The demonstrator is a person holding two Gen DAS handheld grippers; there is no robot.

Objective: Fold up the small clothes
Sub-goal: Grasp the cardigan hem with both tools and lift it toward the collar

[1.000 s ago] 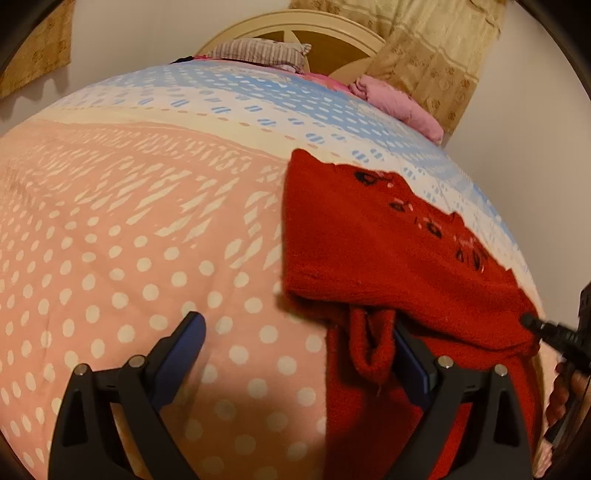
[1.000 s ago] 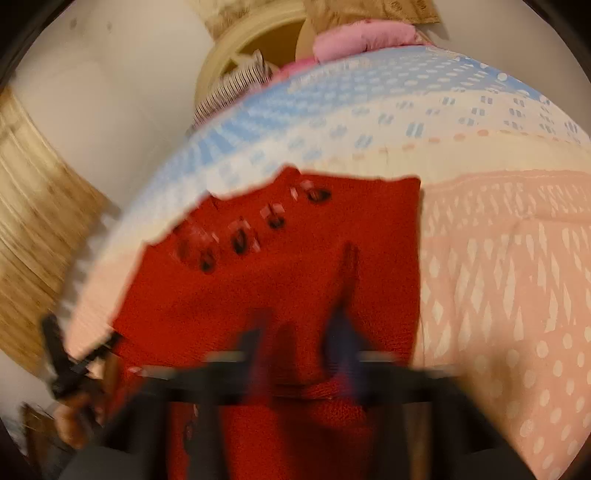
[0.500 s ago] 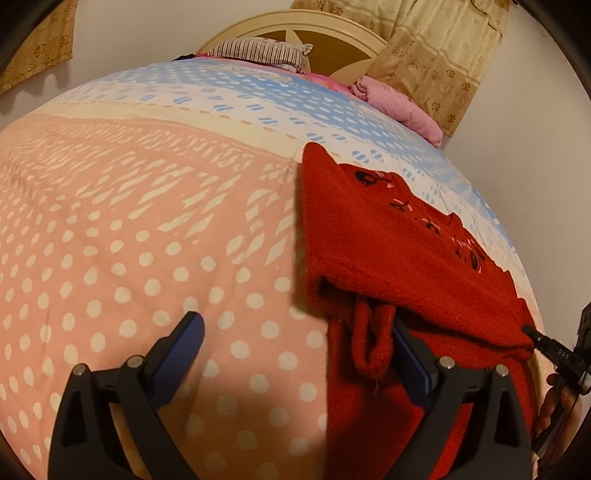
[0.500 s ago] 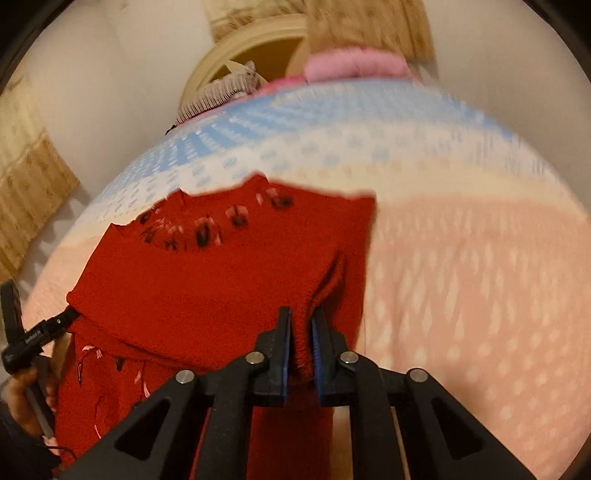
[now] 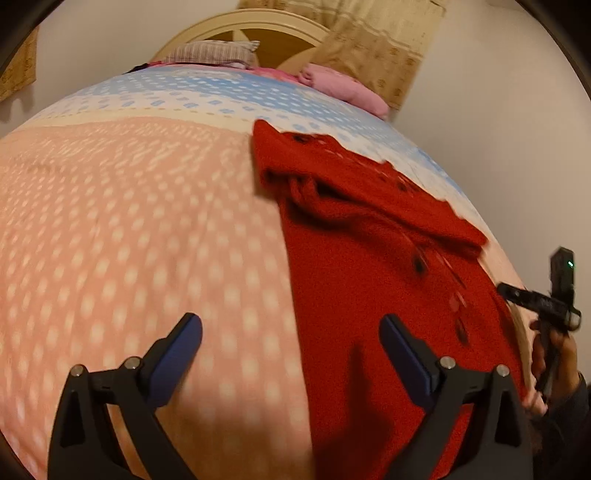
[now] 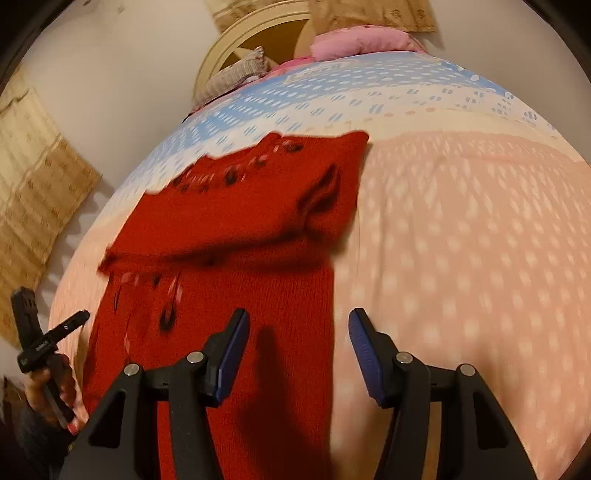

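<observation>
A red knitted garment lies on the bed, its far part folded back over itself; it also shows in the right wrist view. My left gripper is open and empty, above the garment's near left edge. My right gripper is open and empty, above the garment's near right edge. The right gripper's body and the hand holding it show at the right edge of the left wrist view; the left one shows at the left edge of the right wrist view.
The bed cover is pink with white dots, blue and white farther away. A striped pillow and a pink cushion lie by the headboard. Curtains hang behind. A wall is close beside the bed.
My right gripper has let go of the folded garment edge and opened. Both grippers have pulled back toward the near end; the folded part now lies farther away.
</observation>
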